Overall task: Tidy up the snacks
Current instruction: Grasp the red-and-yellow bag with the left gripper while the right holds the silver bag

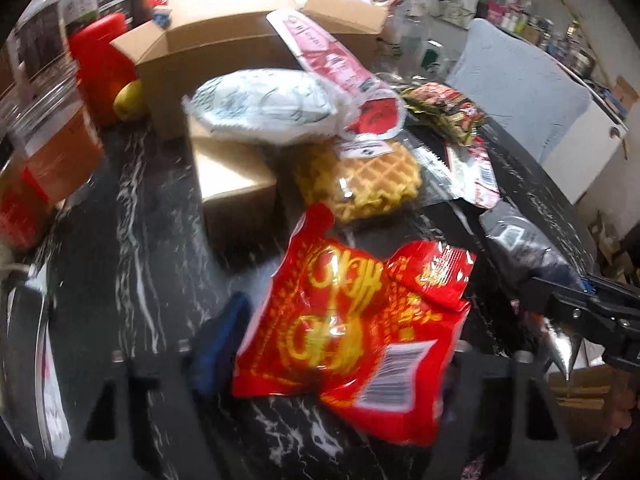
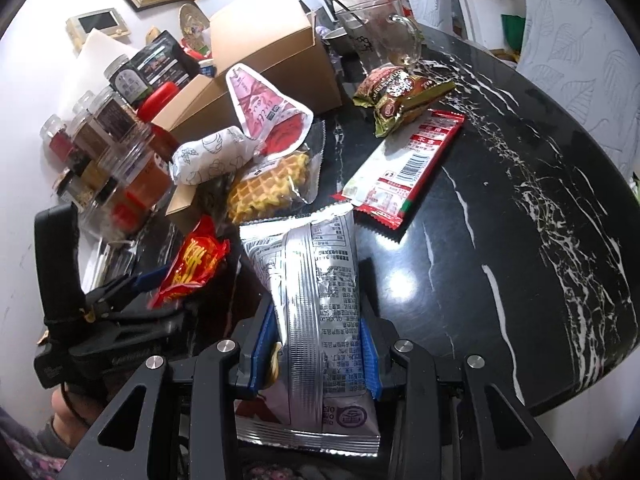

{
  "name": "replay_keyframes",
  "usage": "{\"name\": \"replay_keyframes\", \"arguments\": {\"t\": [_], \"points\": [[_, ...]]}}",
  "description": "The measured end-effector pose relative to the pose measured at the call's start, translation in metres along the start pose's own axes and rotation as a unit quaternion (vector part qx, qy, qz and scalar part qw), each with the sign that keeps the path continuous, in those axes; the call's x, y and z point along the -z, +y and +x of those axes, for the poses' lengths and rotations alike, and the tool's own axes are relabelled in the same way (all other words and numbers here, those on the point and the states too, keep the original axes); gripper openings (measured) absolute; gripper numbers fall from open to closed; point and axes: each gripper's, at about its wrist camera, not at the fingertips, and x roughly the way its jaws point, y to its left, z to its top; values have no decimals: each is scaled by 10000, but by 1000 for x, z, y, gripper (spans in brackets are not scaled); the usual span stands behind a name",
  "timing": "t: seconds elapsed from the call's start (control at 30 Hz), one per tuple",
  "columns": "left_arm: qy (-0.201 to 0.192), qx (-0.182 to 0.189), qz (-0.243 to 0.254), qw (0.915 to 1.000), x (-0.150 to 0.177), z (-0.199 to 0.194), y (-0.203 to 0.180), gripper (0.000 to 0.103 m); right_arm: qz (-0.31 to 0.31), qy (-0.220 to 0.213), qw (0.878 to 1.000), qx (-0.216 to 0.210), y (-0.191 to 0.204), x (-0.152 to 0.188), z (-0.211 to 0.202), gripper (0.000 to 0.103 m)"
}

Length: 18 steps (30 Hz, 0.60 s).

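A dark marbled desk (image 2: pixel 500 208) carries a heap of snacks. The landmark is a big brown cardboard box (image 2: pixel 276 52) at the back of the desk. In front of the box, leaning on it, lie a pink pouch (image 2: pixel 268 108) and a white wrapped bun (image 2: pixel 208 156); nearer than these sits a waffle in clear wrap (image 2: pixel 272 188). Right of the box lie a green and brown packet (image 2: pixel 400 92) and, nearer the camera, a long red and white packet (image 2: pixel 404 168).

The right gripper (image 2: pixel 316 360) holds a silver foil bag (image 2: pixel 320 300) upright in front of the box; its jaws are closed on the bag's sides.

The left gripper (image 1: pixel 344 344) is down over a red packet with gold lettering (image 1: pixel 360 320), in front of the waffle. The packet lies between the jaws, one blue pad beside its left edge. The view is blurred, so I cannot tell whether the pads press it.

Risk, as I judge it: the crinkly red packet could slip from a shallow pinch, and lifting it could nudge the waffle or the loose heap leaning on the box.
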Motion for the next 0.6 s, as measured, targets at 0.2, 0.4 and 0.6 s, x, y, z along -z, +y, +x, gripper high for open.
{"name": "replay_keyframes", "arguments": {"t": [0.2, 0.4, 0.6], "points": [[-52, 237, 115, 9996, -1, -5, -3, 55, -53, 31, 10000, -2, 4, 0, 2, 37], [-172, 405, 40, 9990, 4, -24, 3, 52, -120, 5, 9999, 12, 10, 2, 3, 37], [-156, 317, 7, 9994, 14, -19, 3, 52, -171, 24, 9998, -42, 17, 6, 5, 37]]}}
